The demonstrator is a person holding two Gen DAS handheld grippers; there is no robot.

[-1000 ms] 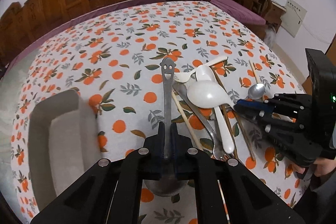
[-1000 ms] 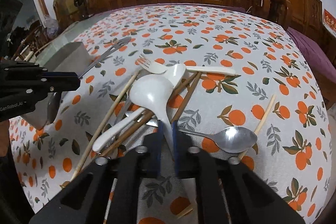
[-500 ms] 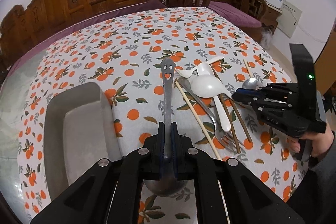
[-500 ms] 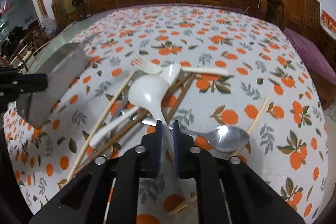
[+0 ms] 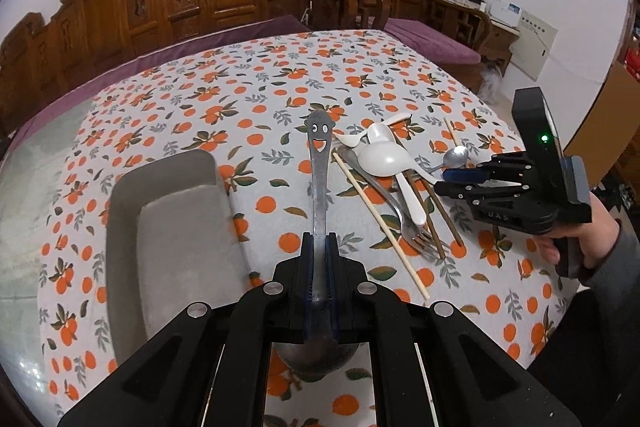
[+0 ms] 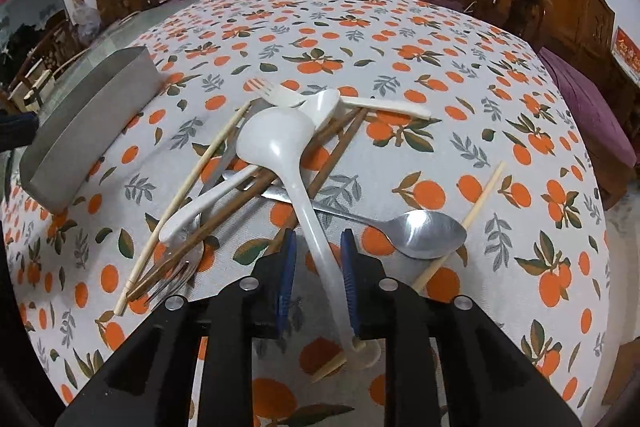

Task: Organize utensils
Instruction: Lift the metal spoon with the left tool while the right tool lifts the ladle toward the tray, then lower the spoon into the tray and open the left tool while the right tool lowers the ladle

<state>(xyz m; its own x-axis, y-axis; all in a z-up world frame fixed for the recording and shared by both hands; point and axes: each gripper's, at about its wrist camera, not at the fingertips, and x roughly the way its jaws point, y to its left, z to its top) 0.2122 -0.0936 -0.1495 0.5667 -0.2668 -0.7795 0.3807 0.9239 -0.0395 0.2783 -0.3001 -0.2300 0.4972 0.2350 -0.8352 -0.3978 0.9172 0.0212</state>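
Note:
My left gripper [image 5: 319, 247] is shut on a metal spoon with a smiley face cut in its handle [image 5: 319, 163], held above the cloth just right of a grey tray [image 5: 176, 227]. The spoon's bowl hangs below the fingers. My right gripper [image 6: 318, 243] sits low over a pile of utensils, and its jaws are opening. The long handle of a white ladle [image 6: 276, 143] runs between the blue pads and lies closer to the right one. In the left wrist view the right gripper [image 5: 448, 183] is at the right end of the pile, held by a hand.
The pile holds a metal spoon [image 6: 428, 231], a metal fork [image 6: 180, 267], a white plastic fork [image 6: 272, 93], a white spoon and several chopsticks. The grey tray [image 6: 92, 119] stands left of the pile. Carved wooden chairs ring the orange-print table.
The left gripper has drawn back and risen with the smiley spoon, and the tray now lies close on its left. The right jaws have parted around the ladle handle.

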